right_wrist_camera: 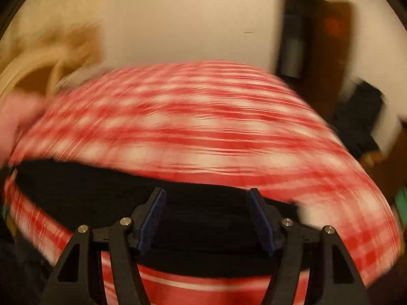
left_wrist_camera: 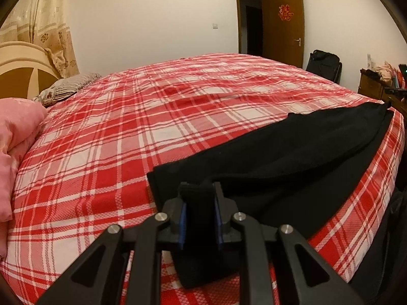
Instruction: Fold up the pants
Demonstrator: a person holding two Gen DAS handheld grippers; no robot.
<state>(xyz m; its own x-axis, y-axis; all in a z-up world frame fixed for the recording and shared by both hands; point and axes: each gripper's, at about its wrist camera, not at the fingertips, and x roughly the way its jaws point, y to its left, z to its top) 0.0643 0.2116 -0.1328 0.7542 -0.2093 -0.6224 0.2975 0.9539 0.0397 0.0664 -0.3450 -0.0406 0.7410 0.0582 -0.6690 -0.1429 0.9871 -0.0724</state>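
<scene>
Black pants (left_wrist_camera: pixel 292 157) lie stretched along the near right side of a bed with a red plaid sheet (left_wrist_camera: pixel 122 132). My left gripper (left_wrist_camera: pixel 199 190) is shut on one end of them, a fold of black cloth pinched between its blue pads (left_wrist_camera: pixel 182 218) and hanging below. The right wrist view is smeared by motion. There my right gripper (right_wrist_camera: pixel 206 198) stands open just over the pants (right_wrist_camera: pixel 76 183), which run as a dark band to the left. Nothing is pinched between its blue pads (right_wrist_camera: pixel 152 216).
A pink quilt (left_wrist_camera: pixel 15 139) and a striped pillow (left_wrist_camera: pixel 66 89) sit at the bed's left end by the headboard (left_wrist_camera: pixel 23 71). Beyond the bed are an open brown door (left_wrist_camera: pixel 282 25), a black bag (left_wrist_camera: pixel 324 63) and a cluttered wooden cabinet (left_wrist_camera: pixel 374 89).
</scene>
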